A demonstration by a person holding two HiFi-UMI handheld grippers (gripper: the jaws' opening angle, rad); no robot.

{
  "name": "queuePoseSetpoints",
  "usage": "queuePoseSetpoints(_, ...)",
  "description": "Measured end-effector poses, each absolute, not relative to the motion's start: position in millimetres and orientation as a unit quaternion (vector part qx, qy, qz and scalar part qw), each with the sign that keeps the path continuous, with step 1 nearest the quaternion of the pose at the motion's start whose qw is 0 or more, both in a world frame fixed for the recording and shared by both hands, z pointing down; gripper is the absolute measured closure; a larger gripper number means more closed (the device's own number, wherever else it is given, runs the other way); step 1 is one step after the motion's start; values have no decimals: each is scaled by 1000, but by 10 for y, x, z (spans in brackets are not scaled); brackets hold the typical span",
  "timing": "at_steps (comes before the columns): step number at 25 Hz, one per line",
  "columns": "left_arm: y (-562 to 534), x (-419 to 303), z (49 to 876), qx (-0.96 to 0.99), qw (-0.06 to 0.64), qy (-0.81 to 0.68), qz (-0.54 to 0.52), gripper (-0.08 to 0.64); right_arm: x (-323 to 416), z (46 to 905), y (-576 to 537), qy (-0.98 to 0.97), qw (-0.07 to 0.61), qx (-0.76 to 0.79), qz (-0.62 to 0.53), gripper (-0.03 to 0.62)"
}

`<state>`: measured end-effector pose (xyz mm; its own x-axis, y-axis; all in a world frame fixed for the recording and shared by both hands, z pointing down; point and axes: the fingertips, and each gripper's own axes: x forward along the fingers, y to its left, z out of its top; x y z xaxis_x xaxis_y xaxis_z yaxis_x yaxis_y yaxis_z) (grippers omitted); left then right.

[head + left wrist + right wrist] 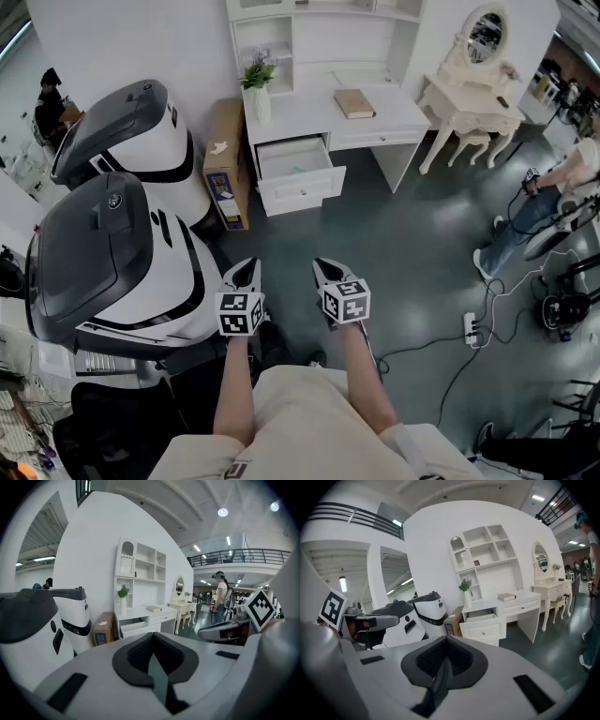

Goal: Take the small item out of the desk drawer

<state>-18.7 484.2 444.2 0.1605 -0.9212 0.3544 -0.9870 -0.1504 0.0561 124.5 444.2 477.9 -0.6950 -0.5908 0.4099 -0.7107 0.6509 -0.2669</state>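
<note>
Both hand-held tools sit closest, low in the head view: the left gripper (246,270) and the right gripper (325,269) are side by side, each with its jaws pressed together on nothing, as their own views confirm. Well ahead of them, roughly on the line between the two, the small item (298,171) shows only as a faint greenish fleck on the bottom of the drawer (302,192). That drawer already stands pulled out from the desk (394,117) toward the grippers. So the opening looks done, while the approach, the grasp and the lift out all remain; I judge the task barely begun. The fleck seems slightly longer across the drawer's width than along its pull, but it is too small to say which way it points. The drawer itself has its long axis crosswise to the grippers, with its front facing them. Beyond it on the desktop, ahead and to the right, lies a book (354,103). A potted plant (258,80) stands ahead to the left, and a cardboard box (225,164) stands against the desk's left side.
</note>
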Motion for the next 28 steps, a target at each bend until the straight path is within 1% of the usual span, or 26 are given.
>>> queuePoseSetpoints(9,4833,-60,4492,754,145,-631,111,543,1368,4792,4390,-895,145,367,207,566)
queuePoseSetpoints(14,4845,-30,4497,759,143,-623,120,543,1442,4659,4304,-891,89,389,217,568)
queuePoseSetpoints(16,4782,-63,4505,759,147,-623,115,543,1452,4658,4252,-892,77,386,221,568)
queuePoseSetpoints(22,4466,-116,4524,764,155,-616,116,543,1462,4674,3971,-893,63,381,232,568)
queuePoseSetpoints(25,4125,-92,4512,771,155,-607,112,543,1486,4633,3682,-895,49,381,226,568)
queuePoseSetpoints(28,3711,-128,4501,776,154,-601,108,543,1455,4621,3319,-895,49,384,222,568)
